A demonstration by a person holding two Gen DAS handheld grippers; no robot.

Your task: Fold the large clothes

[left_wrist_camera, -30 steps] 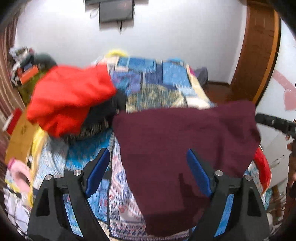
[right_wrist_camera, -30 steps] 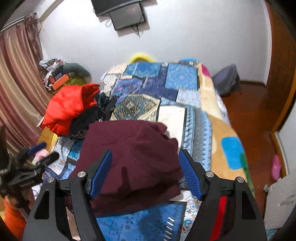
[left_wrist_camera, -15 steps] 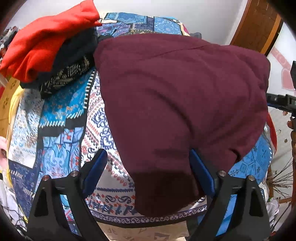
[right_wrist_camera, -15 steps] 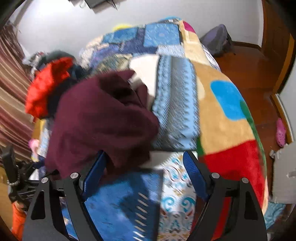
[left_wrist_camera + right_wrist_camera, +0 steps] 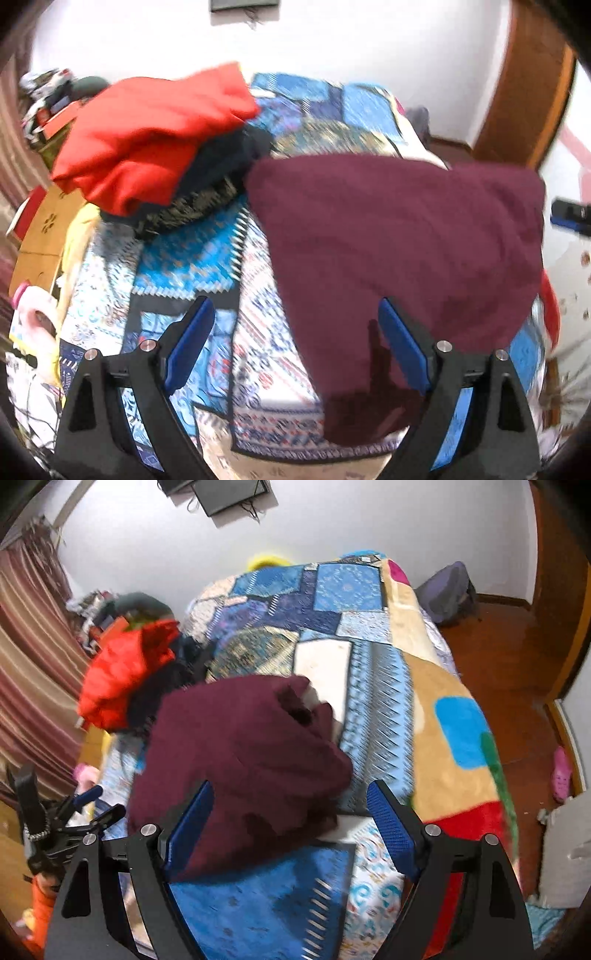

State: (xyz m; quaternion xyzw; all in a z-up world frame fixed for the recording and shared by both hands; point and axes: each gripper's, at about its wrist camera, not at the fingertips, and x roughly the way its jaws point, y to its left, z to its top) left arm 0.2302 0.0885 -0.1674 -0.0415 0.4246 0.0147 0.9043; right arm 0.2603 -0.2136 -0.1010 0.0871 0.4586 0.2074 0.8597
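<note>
The left hand-held gripper [image 5: 295, 332] hovers over the near end of the bed [image 5: 207, 258] with its blue-padded fingers spread wide; nothing sits between them and they touch nothing. The maroon garment [image 5: 399, 236] lies ahead of it and to its right, spread over the patterned bedspread, with its near edge running behind the right finger [image 5: 402, 347]. Whether cloth and finger touch there cannot be told. Ahead and to the left, a red garment [image 5: 147, 136] lies on top of a dark one [image 5: 214, 173], just beside the maroon one's far left corner.

The right hand-held gripper [image 5: 291, 823] is likewise released, its fingers wide apart and empty. In its view the maroon garment [image 5: 240, 760] lies ahead and to the left, bunched in folds, its near edge passing behind the left finger [image 5: 188, 823] and partway into the open gap. The red garment [image 5: 122, 675] lies farther ahead on the left. At far left of this view the left hand-held gripper [image 5: 96, 805] shows beside the bed [image 5: 454, 716].
</note>
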